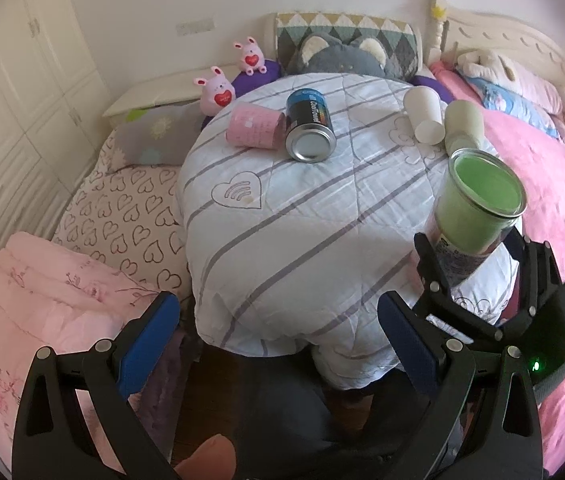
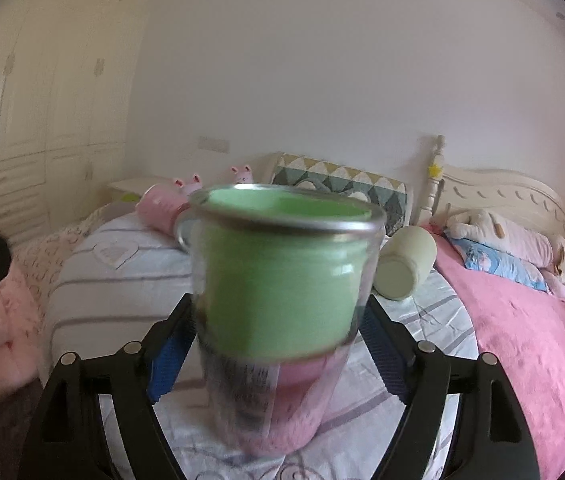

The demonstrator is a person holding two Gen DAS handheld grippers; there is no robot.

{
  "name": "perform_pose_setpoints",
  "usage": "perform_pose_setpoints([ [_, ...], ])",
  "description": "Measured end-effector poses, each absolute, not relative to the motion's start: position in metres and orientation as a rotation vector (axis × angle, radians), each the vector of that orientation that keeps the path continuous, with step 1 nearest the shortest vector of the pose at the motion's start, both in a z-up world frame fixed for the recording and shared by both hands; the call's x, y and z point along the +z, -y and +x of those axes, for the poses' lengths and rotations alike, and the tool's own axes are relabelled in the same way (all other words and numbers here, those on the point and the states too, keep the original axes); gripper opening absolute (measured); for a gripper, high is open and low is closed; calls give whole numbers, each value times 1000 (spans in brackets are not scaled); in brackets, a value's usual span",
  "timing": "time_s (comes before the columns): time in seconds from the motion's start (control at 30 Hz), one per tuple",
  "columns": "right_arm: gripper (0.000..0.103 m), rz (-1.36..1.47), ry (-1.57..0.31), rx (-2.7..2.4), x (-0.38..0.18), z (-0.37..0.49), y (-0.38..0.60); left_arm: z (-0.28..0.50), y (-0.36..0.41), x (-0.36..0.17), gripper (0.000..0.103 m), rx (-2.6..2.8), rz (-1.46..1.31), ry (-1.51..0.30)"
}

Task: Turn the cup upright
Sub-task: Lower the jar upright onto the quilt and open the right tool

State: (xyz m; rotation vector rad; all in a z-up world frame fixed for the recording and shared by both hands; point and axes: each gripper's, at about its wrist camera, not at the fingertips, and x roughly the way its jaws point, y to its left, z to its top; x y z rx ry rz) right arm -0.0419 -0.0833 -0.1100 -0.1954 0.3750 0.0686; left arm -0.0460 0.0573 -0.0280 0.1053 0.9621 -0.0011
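My right gripper (image 2: pixel 278 340) is shut on a clear cup with a green inner liner (image 2: pixel 282 272) and holds it upright, mouth up, above the striped white quilt (image 2: pixel 122 276). In the left wrist view the same cup (image 1: pixel 478 204) stands in the right gripper (image 1: pixel 478 256) at the quilt's right edge. My left gripper (image 1: pixel 278 332) is open and empty, near the quilt's front edge. A pink cup (image 1: pixel 254 126), a blue can-like cup (image 1: pixel 309 124), a white cup (image 1: pixel 424 114) and a pale green cup (image 1: pixel 464 122) lie on their sides on the quilt.
The quilt covers a round raised mound on the bed. Two pink bunny toys (image 1: pixel 218 90) and a grey cat cushion (image 1: pixel 342 56) sit behind it. A pink blanket (image 1: pixel 554 208) lies to the right, a folded pink duvet (image 1: pixel 42 304) at front left, white wardrobes (image 1: pixel 14 80) at left.
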Motion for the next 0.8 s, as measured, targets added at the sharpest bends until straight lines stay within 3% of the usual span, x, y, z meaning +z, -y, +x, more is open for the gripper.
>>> perform_pose_setpoints([
  [0.43,82,-211,-433,129,-82,-75,97,-53,-59,-13,101,-6,72,-904],
  [0.67,83,-47,-353,93,-18,-104,135,-52,-51,10,101,-13,61,-817],
  [0.8,83,64,-399,36,6,-94,162,-52,-38,17,101,-33,83,-785],
])
